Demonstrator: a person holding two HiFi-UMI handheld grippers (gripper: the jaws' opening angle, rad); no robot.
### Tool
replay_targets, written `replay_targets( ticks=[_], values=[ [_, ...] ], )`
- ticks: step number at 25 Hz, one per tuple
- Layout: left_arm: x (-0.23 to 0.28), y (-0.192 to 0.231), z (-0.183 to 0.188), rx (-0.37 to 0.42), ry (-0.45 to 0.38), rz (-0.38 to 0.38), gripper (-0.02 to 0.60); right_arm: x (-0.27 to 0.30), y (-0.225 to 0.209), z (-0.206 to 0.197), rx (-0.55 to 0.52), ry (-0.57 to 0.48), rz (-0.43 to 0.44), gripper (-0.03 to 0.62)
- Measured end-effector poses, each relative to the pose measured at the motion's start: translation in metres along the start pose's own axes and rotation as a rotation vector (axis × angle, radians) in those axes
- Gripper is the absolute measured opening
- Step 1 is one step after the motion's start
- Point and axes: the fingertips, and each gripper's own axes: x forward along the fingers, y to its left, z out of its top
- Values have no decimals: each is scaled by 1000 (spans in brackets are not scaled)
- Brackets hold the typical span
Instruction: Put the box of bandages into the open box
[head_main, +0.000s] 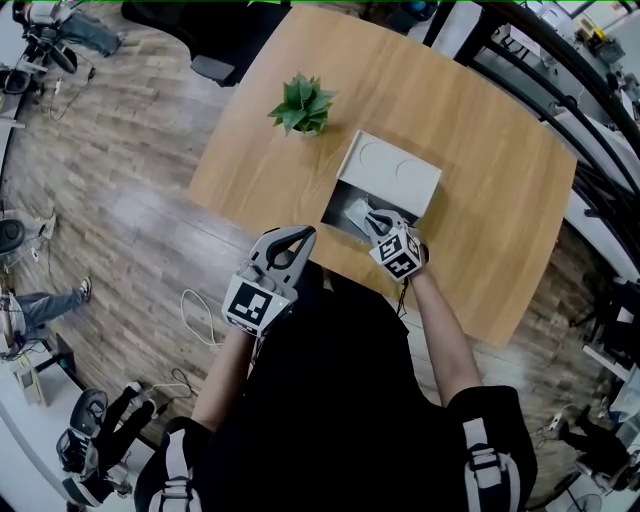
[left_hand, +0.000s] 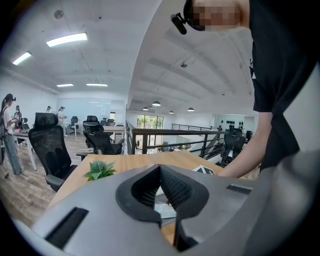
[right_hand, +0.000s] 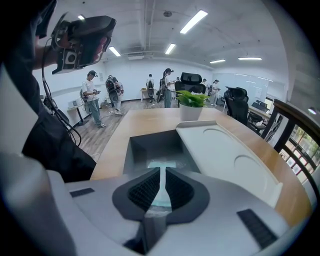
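Note:
On the wooden table (head_main: 480, 220) stands the grey open box (head_main: 334, 206) with its white lid (head_main: 395, 172) folded back. My right gripper (head_main: 378, 218) reaches down into it. In the right gripper view the jaws (right_hand: 162, 172) are shut on a thin pale blue box of bandages (right_hand: 161, 164), low inside the open box (right_hand: 150, 145). My left gripper (head_main: 300, 236) is held at the table's near edge, left of the box, shut and empty (left_hand: 160, 167).
A small potted plant (head_main: 302, 105) stands behind the open box on the left. Office chairs (left_hand: 50, 147) and several people stand beyond the table. A railing (left_hand: 170, 135) runs along the far side. A white cable (head_main: 200, 315) lies on the floor.

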Motion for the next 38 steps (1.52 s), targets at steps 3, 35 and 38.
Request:
replay_targets(
  ticks=[3,35,38],
  values=[
    [3,-3,2,3,-4,-10,21,-5,-1,0,14,-10,-13,26],
    [27,-14,9,26,-31,-203,21,-111,9,25,196,-143,-262,25],
    [23,-11,8,35,-27,-231,21,-118,10,32,228,-160,-291,25]
  ],
)
